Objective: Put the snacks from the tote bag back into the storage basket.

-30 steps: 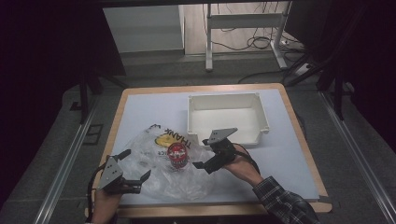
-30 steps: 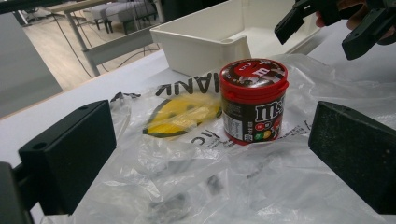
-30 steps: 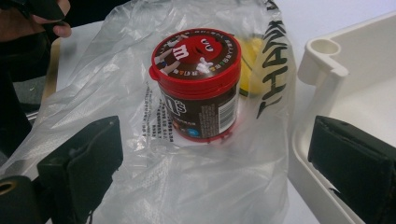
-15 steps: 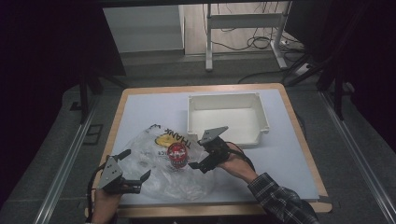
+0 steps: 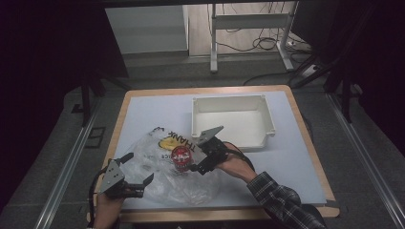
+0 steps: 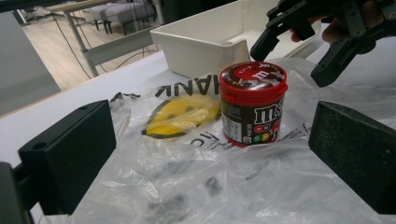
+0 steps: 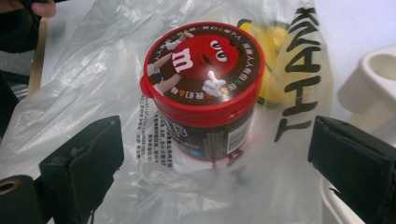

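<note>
A brown candy tub with a red lid (image 5: pixel 181 156) (image 6: pixel 252 105) (image 7: pixel 203 93) stands upright on a crumpled clear plastic bag (image 5: pixel 167 183) (image 6: pixel 187 177) (image 7: pixel 70 93) printed with "THANK" and a yellow face. My right gripper (image 5: pixel 195 155) (image 7: pixel 215 172) (image 6: pixel 294 58) is open just right of the tub, with its jaws wide on either side and not touching it. My left gripper (image 5: pixel 139 167) (image 6: pixel 212 154) is open at the bag's near left edge. Bag film lies loose between its jaws.
A white rectangular bin (image 5: pixel 229 99) (image 6: pixel 201 42) (image 7: pixel 373 79) with nothing in it stands behind the tub, right of centre on the pale blue tabletop (image 5: pixel 296 157). The wooden table edge (image 5: pixel 215 214) runs close to the left hand.
My right gripper has moved left across the table toward the tub, its jaws still wide. The left gripper, the bag and the tub have stayed where they were.
</note>
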Action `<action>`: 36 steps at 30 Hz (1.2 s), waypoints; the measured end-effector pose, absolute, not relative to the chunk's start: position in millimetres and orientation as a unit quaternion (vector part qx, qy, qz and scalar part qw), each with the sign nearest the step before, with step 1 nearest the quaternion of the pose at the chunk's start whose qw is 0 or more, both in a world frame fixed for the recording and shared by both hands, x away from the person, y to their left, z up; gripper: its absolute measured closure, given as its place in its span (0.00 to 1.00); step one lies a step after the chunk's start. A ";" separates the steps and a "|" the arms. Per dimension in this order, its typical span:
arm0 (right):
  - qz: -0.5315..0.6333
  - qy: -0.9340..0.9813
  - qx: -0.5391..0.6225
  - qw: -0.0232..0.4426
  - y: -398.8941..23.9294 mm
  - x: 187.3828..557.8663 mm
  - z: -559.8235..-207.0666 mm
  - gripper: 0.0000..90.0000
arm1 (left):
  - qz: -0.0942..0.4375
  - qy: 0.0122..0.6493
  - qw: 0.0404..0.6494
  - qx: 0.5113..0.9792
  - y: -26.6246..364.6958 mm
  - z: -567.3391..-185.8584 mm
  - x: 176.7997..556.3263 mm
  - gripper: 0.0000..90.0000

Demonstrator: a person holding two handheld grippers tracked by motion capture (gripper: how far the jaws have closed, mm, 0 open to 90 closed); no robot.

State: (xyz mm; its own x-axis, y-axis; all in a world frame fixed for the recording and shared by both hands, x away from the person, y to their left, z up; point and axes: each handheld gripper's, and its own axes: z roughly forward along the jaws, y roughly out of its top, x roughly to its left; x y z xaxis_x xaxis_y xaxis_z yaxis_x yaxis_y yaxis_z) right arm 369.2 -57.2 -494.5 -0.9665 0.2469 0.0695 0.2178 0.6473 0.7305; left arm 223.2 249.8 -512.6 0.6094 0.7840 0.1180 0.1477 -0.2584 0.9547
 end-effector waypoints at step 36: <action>0.263 0.958 0.112 0.030 15.7 376.6 -513.1 0.15 | 0.307 0.317 0.518 0.733 249.9 -512.5 222.7 0.01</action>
